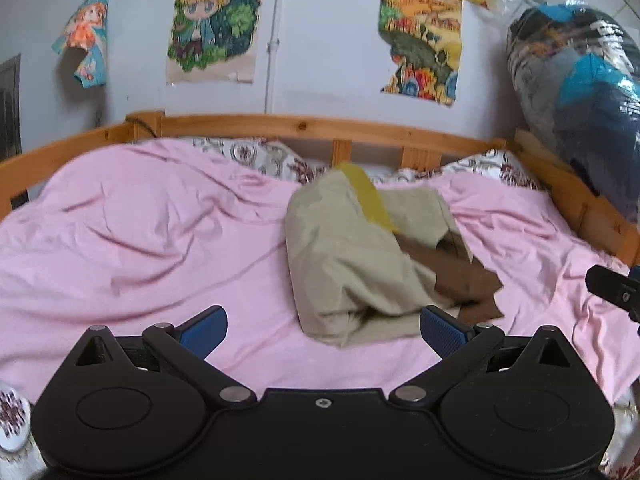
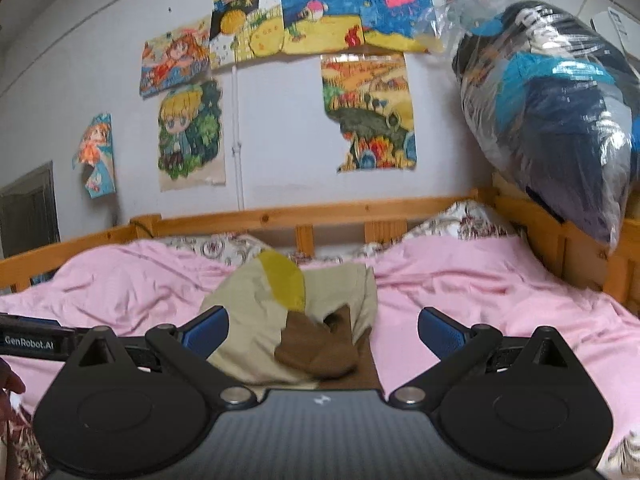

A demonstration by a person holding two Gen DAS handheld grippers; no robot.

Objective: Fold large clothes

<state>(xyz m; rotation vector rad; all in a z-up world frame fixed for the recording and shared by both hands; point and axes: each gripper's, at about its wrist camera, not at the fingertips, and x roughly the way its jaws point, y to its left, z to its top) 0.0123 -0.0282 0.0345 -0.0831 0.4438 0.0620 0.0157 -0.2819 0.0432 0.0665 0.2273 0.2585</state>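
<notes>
A beige garment [image 1: 340, 248] with yellow and brown panels lies bunched on the pink bedsheet [image 1: 140, 232], right of centre in the left wrist view. My left gripper [image 1: 323, 330] is open and empty, hovering just short of the garment's near edge. In the right wrist view the same garment [image 2: 252, 320] lies straight ahead, its brown part [image 2: 316, 346] nearest. My right gripper [image 2: 323, 330] is open and empty above the near edge of the garment. Part of the right gripper shows at the right edge of the left wrist view [image 1: 616, 286].
A wooden bed rail [image 1: 320, 124] runs along the far and right sides of the bed. Patterned pillows [image 1: 256, 156] lie against the rail. A plastic bag of clothes [image 2: 548, 108] hangs at the right. Posters cover the wall [image 2: 288, 140].
</notes>
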